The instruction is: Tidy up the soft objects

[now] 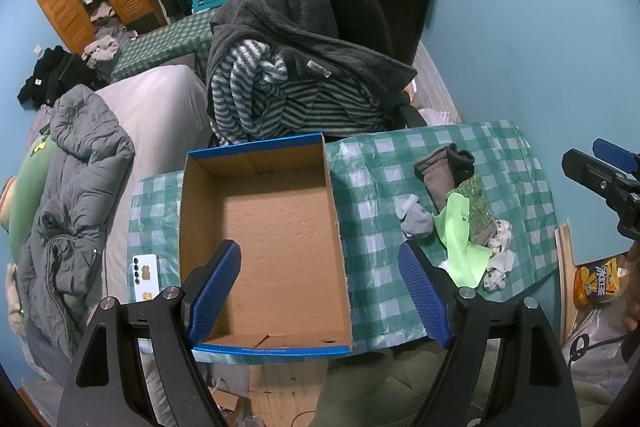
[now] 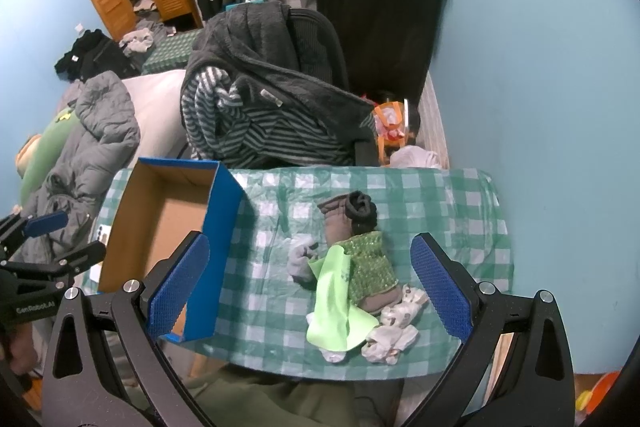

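An empty cardboard box with blue edges (image 1: 262,211) (image 2: 160,223) sits on the green checked table (image 1: 500,155) (image 2: 440,195). To its right lies a heap of soft items: a brown and dark sock bundle (image 1: 442,167) (image 2: 344,215), a sparkly green cloth (image 1: 476,203) (image 2: 368,263), a light green cloth (image 1: 462,247) (image 2: 336,303), a grey sock (image 1: 416,221) (image 2: 298,261) and white patterned socks (image 1: 500,259) (image 2: 394,327). My left gripper (image 1: 320,291) hovers open over the box's near part. My right gripper (image 2: 308,291) (image 1: 600,167) hangs open above the heap, holding nothing.
A white phone (image 1: 146,277) lies on the table left of the box. Behind the table stands a chair draped with a dark fleece and striped garment (image 1: 296,75) (image 2: 260,95). A bed with a grey jacket (image 1: 76,187) is at left. A snack bag (image 1: 596,285) lies at right.
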Demonstrator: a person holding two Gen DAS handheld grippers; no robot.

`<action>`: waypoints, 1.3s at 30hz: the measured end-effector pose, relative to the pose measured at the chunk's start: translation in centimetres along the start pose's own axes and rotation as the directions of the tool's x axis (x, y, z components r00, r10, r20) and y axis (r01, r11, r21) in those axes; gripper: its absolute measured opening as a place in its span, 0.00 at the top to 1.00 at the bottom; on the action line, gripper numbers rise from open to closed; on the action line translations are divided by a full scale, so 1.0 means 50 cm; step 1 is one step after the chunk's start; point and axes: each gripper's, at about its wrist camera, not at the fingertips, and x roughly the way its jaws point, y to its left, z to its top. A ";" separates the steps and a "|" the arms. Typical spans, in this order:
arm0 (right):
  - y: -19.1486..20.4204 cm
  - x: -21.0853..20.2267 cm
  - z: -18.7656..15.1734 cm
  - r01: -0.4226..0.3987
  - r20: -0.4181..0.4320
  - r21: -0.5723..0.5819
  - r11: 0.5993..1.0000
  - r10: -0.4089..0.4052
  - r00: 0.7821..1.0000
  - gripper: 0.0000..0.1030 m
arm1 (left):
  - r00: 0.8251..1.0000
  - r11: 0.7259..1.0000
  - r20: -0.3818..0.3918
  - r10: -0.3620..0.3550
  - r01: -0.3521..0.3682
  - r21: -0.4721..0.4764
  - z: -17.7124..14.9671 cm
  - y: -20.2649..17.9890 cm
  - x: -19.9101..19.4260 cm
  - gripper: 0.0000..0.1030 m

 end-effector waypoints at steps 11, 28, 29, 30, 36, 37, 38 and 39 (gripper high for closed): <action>-0.003 0.002 0.001 -0.002 -0.001 0.000 1.000 0.002 1.000 0.03 | 1.000 1.000 0.002 -0.001 0.001 -0.002 0.000 0.004 0.000 0.20; -0.001 0.007 0.013 -0.004 -0.005 0.000 1.000 0.004 1.000 0.03 | 1.000 1.000 -0.001 0.003 -0.003 0.000 0.001 0.000 0.001 0.20; 0.000 0.008 0.014 -0.004 -0.005 0.000 1.000 0.004 1.000 0.03 | 1.000 1.000 -0.001 0.002 -0.002 -0.001 0.002 0.002 0.001 0.20; -0.001 0.008 0.014 -0.005 -0.005 -0.001 1.000 0.005 1.000 0.03 | 1.000 1.000 -0.002 0.004 -0.004 -0.002 0.002 0.000 0.001 0.20; -0.008 0.006 -0.004 -0.007 -0.006 -0.001 1.000 0.007 1.000 0.03 | 1.000 1.000 -0.004 0.007 -0.007 -0.006 0.004 0.000 -0.002 0.20; -0.004 0.007 0.003 -0.006 -0.006 -0.001 1.000 0.006 1.000 0.03 | 1.000 1.000 -0.004 0.009 -0.009 -0.005 0.004 0.000 -0.002 0.20; -0.003 0.008 0.004 -0.006 -0.006 -0.001 1.000 0.006 1.000 0.03 | 1.000 1.000 -0.003 0.010 -0.010 -0.005 0.006 0.001 -0.003 0.20; -0.007 0.008 -0.003 -0.006 -0.006 -0.002 1.000 0.006 1.000 0.03 | 1.000 1.000 -0.002 0.011 -0.011 -0.005 0.004 0.002 -0.004 0.20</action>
